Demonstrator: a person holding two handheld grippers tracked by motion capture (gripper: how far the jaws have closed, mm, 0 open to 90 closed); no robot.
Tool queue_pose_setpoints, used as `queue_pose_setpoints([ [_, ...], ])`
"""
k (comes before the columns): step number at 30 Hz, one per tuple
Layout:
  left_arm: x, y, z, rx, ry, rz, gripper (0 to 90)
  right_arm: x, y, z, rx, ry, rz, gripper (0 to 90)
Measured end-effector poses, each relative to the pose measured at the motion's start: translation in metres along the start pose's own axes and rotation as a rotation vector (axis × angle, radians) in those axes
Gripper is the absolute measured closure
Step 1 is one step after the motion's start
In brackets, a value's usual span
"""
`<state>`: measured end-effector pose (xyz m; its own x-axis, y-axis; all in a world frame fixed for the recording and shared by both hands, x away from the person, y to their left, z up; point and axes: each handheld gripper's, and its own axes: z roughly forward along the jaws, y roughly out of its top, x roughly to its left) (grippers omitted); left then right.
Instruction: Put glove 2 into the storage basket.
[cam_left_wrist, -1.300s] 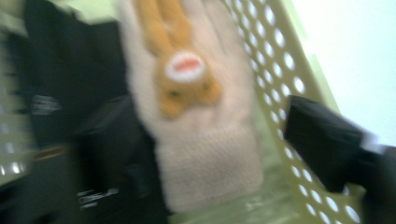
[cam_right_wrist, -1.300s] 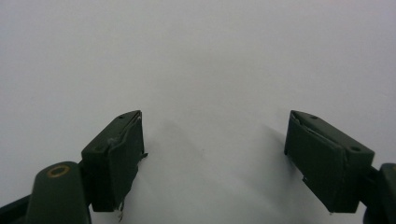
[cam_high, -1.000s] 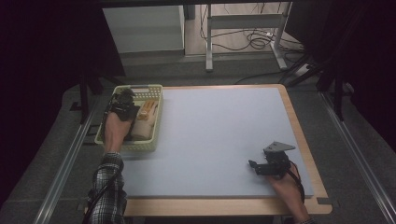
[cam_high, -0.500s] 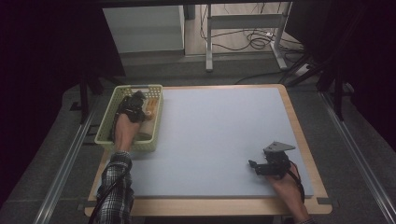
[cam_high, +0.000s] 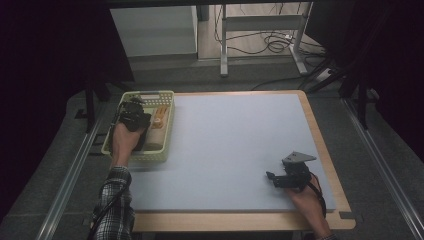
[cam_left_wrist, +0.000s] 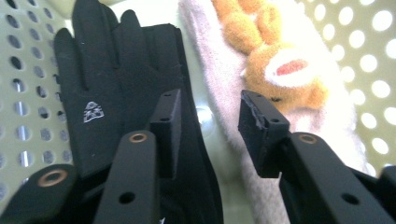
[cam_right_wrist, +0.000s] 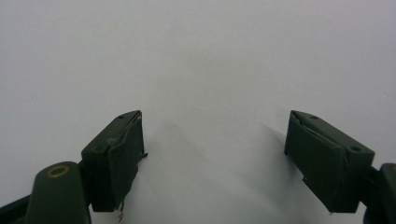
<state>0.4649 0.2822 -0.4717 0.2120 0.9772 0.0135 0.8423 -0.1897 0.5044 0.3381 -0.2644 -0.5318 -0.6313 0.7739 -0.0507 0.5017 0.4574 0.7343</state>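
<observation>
Down inside the yellow-green basket (cam_high: 113, 145) at the table's left edge, I've got my left gripper (cam_left_wrist: 205, 126) hovering with its jaws apart, having just been opening, and nothing pinched between them. The black glove (cam_left_wrist: 116, 93) lies flat on the basket floor, right under and beside the left-hand jaw in the left gripper view, fingers pointing away from me. Just off the other jaw sits the orange plush toy (cam_left_wrist: 275, 60), resting on a pale pink cloth (cam_left_wrist: 219, 70); in the gap between the pads I see only basket floor and the cloth's edge.

Count as I see it: one glove, one plush toy, one cloth, one basket.

My right gripper (cam_right_wrist: 212, 154) rests well apart near the front right of the grey table mat (cam_high: 240, 145), jaws spread wide over bare surface.
</observation>
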Motion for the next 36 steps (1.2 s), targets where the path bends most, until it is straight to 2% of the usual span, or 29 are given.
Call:
queue_pose_setpoints([
  [8, 0.005, -0.009, -0.016, -0.049, -0.032, -0.009, 48.4, 0.000, 0.000, 0.000, 0.000, 0.000, -0.001, 19.6],
  [12, 0.007, -0.015, -0.023, -0.092, -0.062, -0.017, 41.7, 0.000, 0.000, 0.000, 0.000, 0.000, 0.000, 19.6],
  [19, 0.008, -0.026, -0.032, -0.142, -0.087, -0.013, 27.6, 0.000, 0.000, 0.000, 0.000, -0.001, -0.001, 19.6],
  [24, 0.007, -0.034, -0.038, -0.174, -0.108, 0.006, 19.3, 0.000, 0.000, 0.000, 0.001, -0.001, -0.001, 19.6],
  [31, -0.005, -0.046, -0.046, -0.220, -0.160, 0.041, 10.4, 0.000, 0.000, 0.000, 0.002, -0.001, -0.001, 19.6],
  [36, -0.020, -0.052, -0.054, -0.248, -0.196, 0.080, 5.6, 0.000, 0.000, 0.000, 0.002, -0.001, 0.000, 19.6],
])
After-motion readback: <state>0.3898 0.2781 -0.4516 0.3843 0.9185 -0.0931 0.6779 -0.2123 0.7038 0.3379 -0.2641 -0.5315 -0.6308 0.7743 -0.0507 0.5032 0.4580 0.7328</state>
